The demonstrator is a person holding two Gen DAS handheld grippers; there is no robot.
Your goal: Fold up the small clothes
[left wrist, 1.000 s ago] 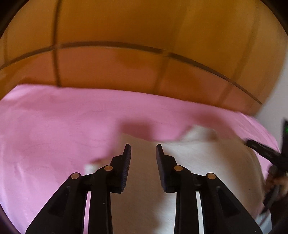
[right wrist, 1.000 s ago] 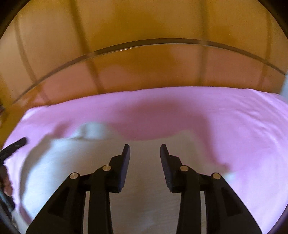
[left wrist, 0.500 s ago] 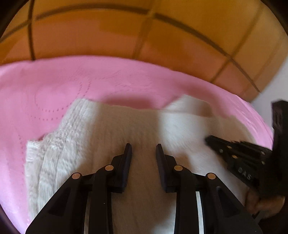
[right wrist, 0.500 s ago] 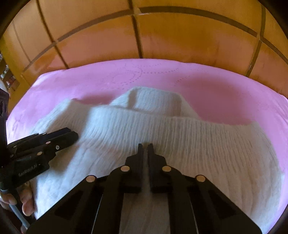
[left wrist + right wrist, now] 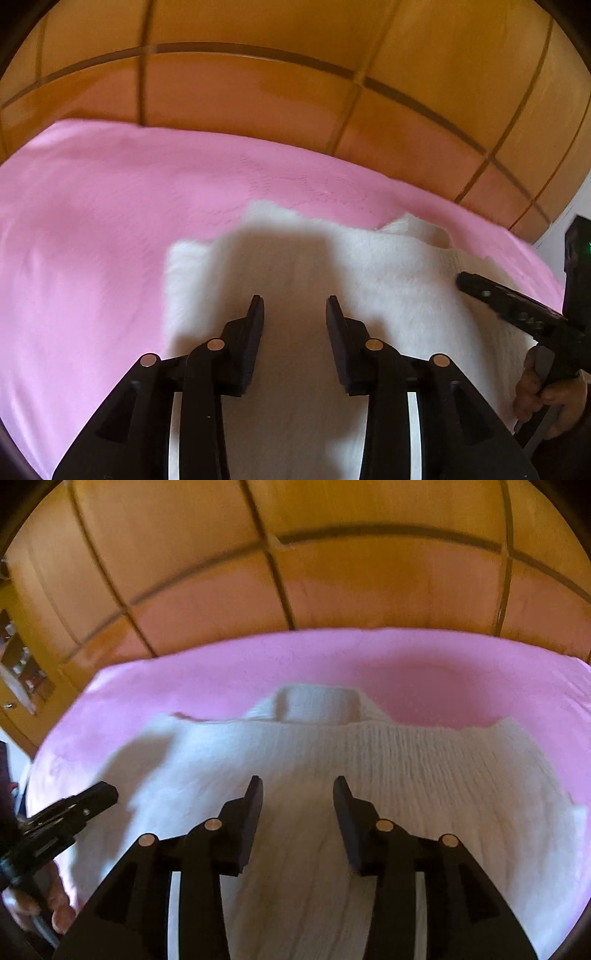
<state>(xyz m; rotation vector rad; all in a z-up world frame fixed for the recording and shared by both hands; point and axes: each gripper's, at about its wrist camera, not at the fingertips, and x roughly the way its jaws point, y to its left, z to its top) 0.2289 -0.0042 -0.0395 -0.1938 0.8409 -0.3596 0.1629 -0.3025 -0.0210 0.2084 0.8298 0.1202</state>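
In my left wrist view, my left gripper hangs over a white knitted sweater. Its two black fingers stand apart with nothing between them, and they have just been opening wider. The sweater lies flat on a pink sheet, and the gripper's shadow falls on the knit just in front of the fingertips. At the right edge I see my right gripper poking in over the sweater's right part, with the hand that holds it below. Behind the sheet stands a wall of orange wooden panels. In my right wrist view, my right gripper is also over the sweater, near its middle. Its fingers stand apart and grip nothing; they have just been opening too. The sweater's neck points away from me, toward the wooden panels. Pink sheet shows all around it. At the left edge my left gripper reaches over the sweater's left side, and fingers of the hand show below it.
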